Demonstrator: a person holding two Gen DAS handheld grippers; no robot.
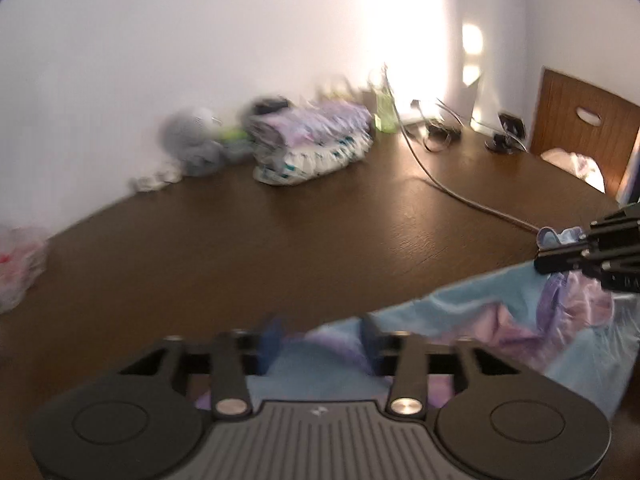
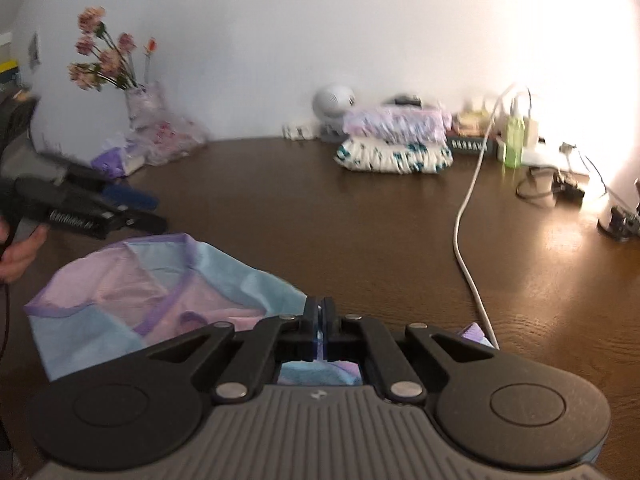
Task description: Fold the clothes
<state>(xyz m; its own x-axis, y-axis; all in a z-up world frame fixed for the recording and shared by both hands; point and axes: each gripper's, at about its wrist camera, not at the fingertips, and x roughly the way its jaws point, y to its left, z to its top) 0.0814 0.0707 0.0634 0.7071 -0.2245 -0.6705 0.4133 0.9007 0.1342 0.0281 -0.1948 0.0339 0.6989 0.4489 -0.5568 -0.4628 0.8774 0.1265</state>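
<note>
At 9 o'clock of the right wrist view, a hand point(image 2: 18, 254) holds the left gripper point(image 2: 150, 210), which hovers just above the far corner of the light blue and lilac garment point(image 2: 168, 280). In its own view, the left gripper point(image 1: 320, 344) has its blue fingers point(image 1: 270, 342) apart, with cloth lying between and under them. The picture is blurred there, so I cannot tell if they touch the fabric, but they do not pinch it.

The garment lies crumpled on the brown wooden table point(image 2: 360, 232), at 6 o'clock, near the edge. A purple trim runs along its opening, and the layers are loose and uneven.

The right gripper point(image 2: 319, 312) is fully closed on the near edge of the garment, and a thin strip of fabric shows between its pads. The left wrist view shows it at 3 o'clock, gripping a bunched corner.

At 12 o'clock, well apart, a stack of folded clothes point(image 2: 394, 142) rests by the wall. A white cable point(image 2: 466, 216) runs across the table at 3 o'clock.

I judge that this garment is in work now: one corner is held, and the other is free. The next move probably calls for the left fingers to take hold of an edge, so that both sides can pull the cloth flat.
</note>
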